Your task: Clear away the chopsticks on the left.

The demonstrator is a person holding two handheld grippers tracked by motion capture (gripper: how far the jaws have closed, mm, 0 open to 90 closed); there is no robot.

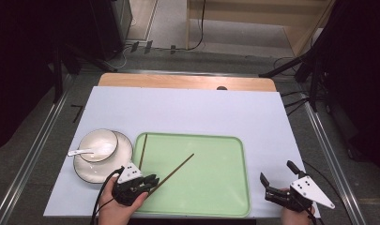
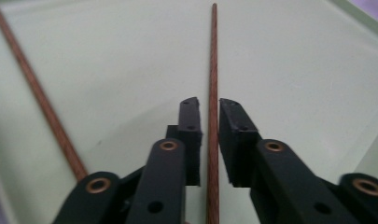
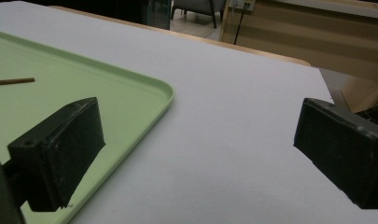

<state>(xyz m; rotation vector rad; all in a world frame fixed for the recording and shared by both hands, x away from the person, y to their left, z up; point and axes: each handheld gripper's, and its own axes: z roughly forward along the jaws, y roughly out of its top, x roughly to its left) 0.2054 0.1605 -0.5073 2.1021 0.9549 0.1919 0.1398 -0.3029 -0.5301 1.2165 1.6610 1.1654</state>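
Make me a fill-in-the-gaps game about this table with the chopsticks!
1. Both chopsticks lie on the ____ tray.
2. The white spoon rests in the ____.
3. The left gripper has one ____ between its jaws.
4. The right gripper stands wide ____.

Missing words: green; bowl; chopstick; open

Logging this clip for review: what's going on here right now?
A person works with two handheld grippers. The left gripper has one chopstick between its nearly closed jaws on the green tray; a second chopstick lies by the tray's left rim. The right gripper rests open off the tray.
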